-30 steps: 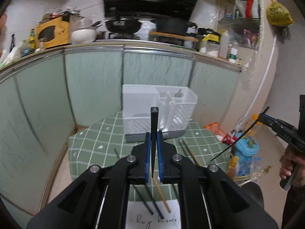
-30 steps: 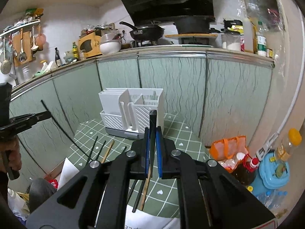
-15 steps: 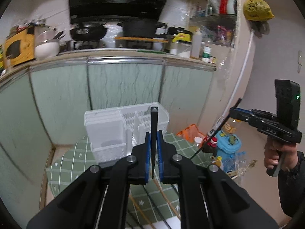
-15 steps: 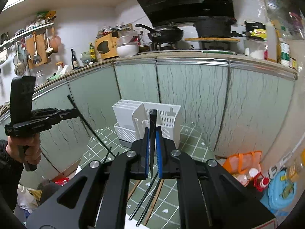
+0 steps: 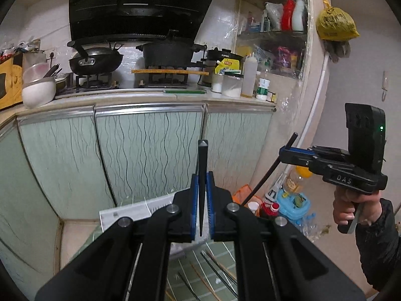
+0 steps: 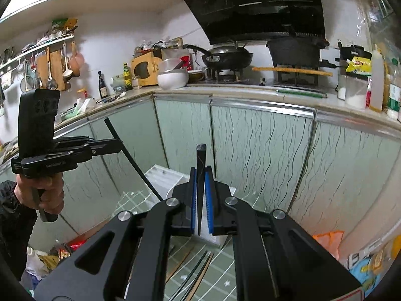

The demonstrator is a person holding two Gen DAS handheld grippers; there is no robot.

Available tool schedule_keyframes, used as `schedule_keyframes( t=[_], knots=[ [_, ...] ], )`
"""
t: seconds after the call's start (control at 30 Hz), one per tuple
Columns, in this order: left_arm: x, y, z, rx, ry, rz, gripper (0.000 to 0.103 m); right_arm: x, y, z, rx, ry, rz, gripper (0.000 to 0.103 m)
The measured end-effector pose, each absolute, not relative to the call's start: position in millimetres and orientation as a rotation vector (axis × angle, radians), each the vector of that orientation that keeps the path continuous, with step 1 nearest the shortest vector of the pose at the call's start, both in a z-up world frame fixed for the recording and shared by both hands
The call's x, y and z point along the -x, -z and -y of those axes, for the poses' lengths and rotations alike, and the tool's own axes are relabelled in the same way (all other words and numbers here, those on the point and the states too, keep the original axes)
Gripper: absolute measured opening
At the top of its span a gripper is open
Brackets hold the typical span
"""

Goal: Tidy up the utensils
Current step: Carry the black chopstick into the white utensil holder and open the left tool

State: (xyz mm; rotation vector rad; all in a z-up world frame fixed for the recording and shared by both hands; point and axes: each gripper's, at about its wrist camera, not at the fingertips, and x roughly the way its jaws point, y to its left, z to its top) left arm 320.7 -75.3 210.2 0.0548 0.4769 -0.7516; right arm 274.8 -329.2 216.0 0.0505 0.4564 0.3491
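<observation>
We hold two claws, each clenched on one black chopstick: left claw (image 5: pixel 201 210), chopstick (image 5: pixel 201 180) upright at frame centre; right claw (image 6: pixel 201 200), chopstick (image 6: pixel 200 183) likewise. White rack (image 6: pixel 165 179) sits low centre, below and just ahead of both claws, on the green checked table (image 6: pixel 220 273). Loose chopsticks (image 6: pixel 198 273) lie lower centre. We judge each stick's long axis suits dropping in; neither hand clearly nearer
</observation>
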Motion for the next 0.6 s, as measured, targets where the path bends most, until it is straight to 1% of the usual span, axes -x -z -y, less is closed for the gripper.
schedule_keyframes(
  t=[0.1, 0.23, 0.47, 0.6],
  knots=[
    [-338, -217, 81, -0.059, 0.763, -0.475, 0.008, -291, -224, 334, -0.058, -0.348, -0.446, 0.006],
    [-356, -212, 84, -0.056, 0.770, -0.477, 0.008, -310, -224, 338, -0.058, -0.358, -0.439, 0.006],
    [-378, -177, 90, -0.059, 0.770, -0.492, 0.008, -336, -180, 341, -0.061, -0.366, -0.455, 0.006],
    [-380, -157, 99, -0.114, 0.749, -0.477, 0.008, -345, -153, 343, -0.069, -0.373, -0.470, 0.006]
  ],
)
